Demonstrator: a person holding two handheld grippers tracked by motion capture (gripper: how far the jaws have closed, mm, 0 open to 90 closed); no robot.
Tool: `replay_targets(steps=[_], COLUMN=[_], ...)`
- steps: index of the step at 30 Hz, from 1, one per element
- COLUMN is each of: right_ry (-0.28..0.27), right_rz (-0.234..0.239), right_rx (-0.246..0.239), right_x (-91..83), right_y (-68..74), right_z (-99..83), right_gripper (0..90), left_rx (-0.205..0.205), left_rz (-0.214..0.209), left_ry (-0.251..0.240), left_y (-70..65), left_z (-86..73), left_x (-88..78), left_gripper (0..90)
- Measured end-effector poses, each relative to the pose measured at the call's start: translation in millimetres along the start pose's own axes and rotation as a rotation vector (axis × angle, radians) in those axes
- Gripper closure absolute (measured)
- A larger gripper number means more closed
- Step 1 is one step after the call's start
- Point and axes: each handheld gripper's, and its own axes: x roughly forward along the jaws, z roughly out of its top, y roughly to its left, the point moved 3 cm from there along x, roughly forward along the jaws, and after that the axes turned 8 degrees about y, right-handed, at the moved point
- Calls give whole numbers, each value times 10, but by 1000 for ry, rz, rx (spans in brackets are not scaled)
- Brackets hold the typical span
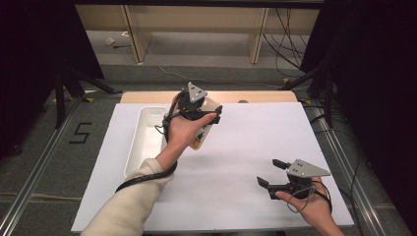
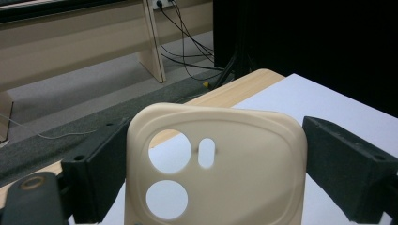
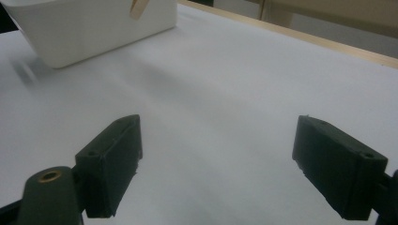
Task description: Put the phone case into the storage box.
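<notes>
Two grippers were up, one loaded. Your left gripper (image 1: pixel 209 115) held a cream soft-plastic phone case with round camera cutouts (image 2: pixel 216 173), its jaws clamped on the case's two side edges, camera end pointing away from your hand. In the high view the case (image 1: pixel 200 138) hung lifted over the white sheet covering the table (image 1: pixel 246 147), just right of the long white plastic bin (image 1: pixel 142 142) and near its far end. Judged step: carry phase, case picked and in transit, likely headed for that bin, not yet over it. Next move called for you to swing the left gripper sideways until the case sat above the bin opening, lower it, then release; watch that the case didn't catch the bin rim.

Your right gripper (image 1: pixel 269 173) rested low at the near right of the sheet, jaws spread wide with nothing between them, well apart from the case. The right gripper view showed bare sheet between those jaws and the bin (image 3: pixel 94 28) farther off.
</notes>
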Motion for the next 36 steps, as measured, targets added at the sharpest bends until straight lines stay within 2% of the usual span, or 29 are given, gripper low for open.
replay_targets(steps=[11, 36], right_ry=[-1, -2], right_rz=[-2, -1], right_rx=[2, 4], right_x=[-2, 3], right_y=[-3, -6], right_z=[0, -2], right_gripper=[173, 173], left_rx=[-19, -34], left_rz=[16, 39], left_ry=[-19, -35], left_y=[77, 182], left_z=[45, 92], left_x=[-58, -117], left_gripper=[111, 112])
